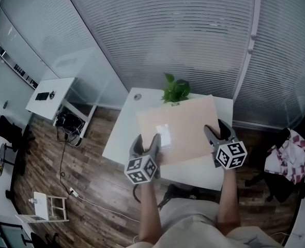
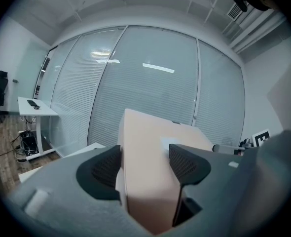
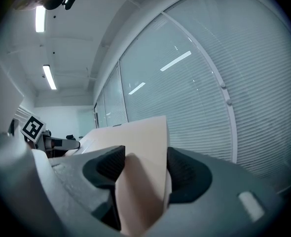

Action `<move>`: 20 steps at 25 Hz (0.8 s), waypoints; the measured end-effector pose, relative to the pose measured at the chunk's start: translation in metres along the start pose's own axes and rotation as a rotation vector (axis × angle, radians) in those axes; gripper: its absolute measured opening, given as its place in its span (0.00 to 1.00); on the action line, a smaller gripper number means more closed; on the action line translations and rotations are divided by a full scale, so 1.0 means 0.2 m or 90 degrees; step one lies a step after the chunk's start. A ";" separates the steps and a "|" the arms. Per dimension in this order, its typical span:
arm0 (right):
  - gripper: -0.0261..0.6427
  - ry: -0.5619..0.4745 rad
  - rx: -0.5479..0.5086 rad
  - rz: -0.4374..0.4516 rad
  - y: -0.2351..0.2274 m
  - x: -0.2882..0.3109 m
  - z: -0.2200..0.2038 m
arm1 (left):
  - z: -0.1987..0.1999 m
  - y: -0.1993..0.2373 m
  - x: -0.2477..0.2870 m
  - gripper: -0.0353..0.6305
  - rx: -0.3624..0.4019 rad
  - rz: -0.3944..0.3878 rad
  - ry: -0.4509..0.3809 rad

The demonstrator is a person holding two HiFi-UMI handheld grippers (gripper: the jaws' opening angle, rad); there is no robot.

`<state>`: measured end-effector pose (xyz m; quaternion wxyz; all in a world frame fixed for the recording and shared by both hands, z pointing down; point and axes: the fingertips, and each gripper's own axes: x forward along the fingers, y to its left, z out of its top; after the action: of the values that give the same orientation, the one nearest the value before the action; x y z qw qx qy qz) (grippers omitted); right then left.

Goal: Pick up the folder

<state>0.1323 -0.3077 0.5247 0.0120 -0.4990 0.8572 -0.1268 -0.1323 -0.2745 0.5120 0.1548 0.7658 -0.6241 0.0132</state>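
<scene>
The folder (image 1: 178, 128) is a flat, pale peach sheet held out over the white table (image 1: 120, 138). My left gripper (image 1: 146, 142) is shut on its near left corner, and my right gripper (image 1: 218, 130) is shut on its near right edge. In the left gripper view the folder (image 2: 150, 191) fills the gap of the left gripper (image 2: 145, 154), with both dark pads against it. The right gripper view shows the folder (image 3: 140, 191) clamped the same way in the right gripper (image 3: 145, 157). It stretches away from both grippers and looks lifted off the tabletop.
A green potted plant (image 1: 174, 89) stands at the table's far edge, just beyond the folder. Glass walls with blinds (image 1: 194, 30) close off the back. A second desk (image 1: 51, 94) stands at the left, a chair draped with cloth (image 1: 289, 156) at the right, and cables lie on the wooden floor.
</scene>
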 end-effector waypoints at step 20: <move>0.44 -0.013 0.003 0.011 -0.03 -0.11 0.00 | -0.05 -0.08 -0.06 0.53 -0.005 -0.011 -0.015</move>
<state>0.1482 -0.2904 0.5233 0.0228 -0.4926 0.8611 -0.1236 -0.1179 -0.2586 0.5157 0.1504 0.7708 -0.6191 0.0003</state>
